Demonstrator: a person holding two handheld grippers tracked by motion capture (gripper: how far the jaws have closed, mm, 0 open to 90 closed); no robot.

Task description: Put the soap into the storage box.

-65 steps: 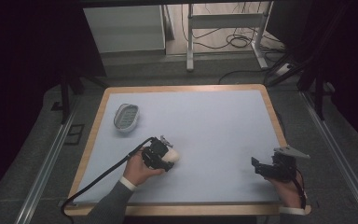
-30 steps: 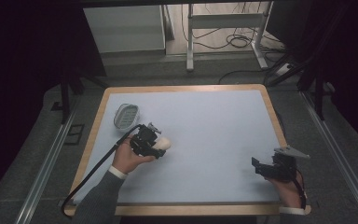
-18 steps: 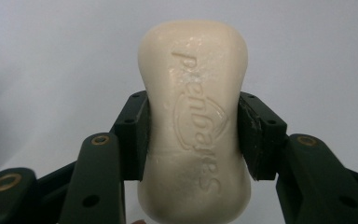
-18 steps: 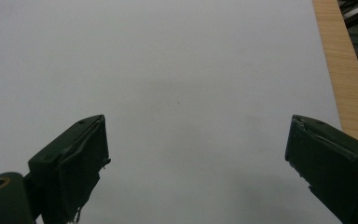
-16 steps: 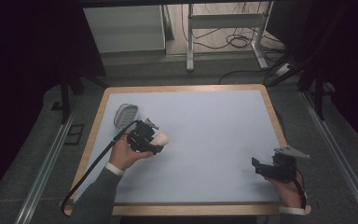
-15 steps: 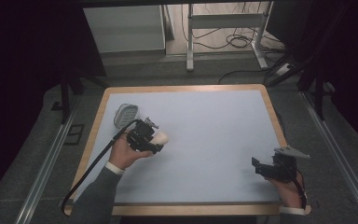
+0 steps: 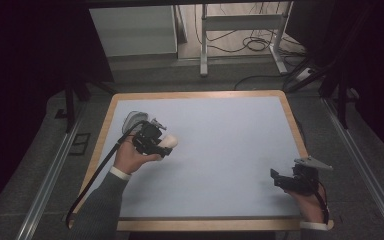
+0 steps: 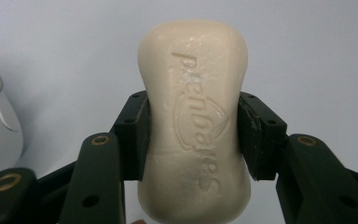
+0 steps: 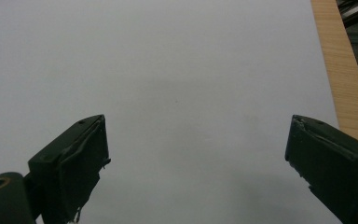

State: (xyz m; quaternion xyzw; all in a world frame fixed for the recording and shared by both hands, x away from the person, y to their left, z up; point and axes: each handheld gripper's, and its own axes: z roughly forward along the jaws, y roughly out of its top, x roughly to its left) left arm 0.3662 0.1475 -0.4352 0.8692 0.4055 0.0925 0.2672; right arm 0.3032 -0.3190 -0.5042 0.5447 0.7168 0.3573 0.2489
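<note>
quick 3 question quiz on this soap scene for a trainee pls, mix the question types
1. True or false: the left tongs are shut on the soap bar.
2. The right tongs are: A) open with nothing between them B) shut on the soap C) holding the dish.
3. What white item lies beside the left tongs near the table's left edge?

Key: 1 true; 2 A; 3 the soap dish.
</note>
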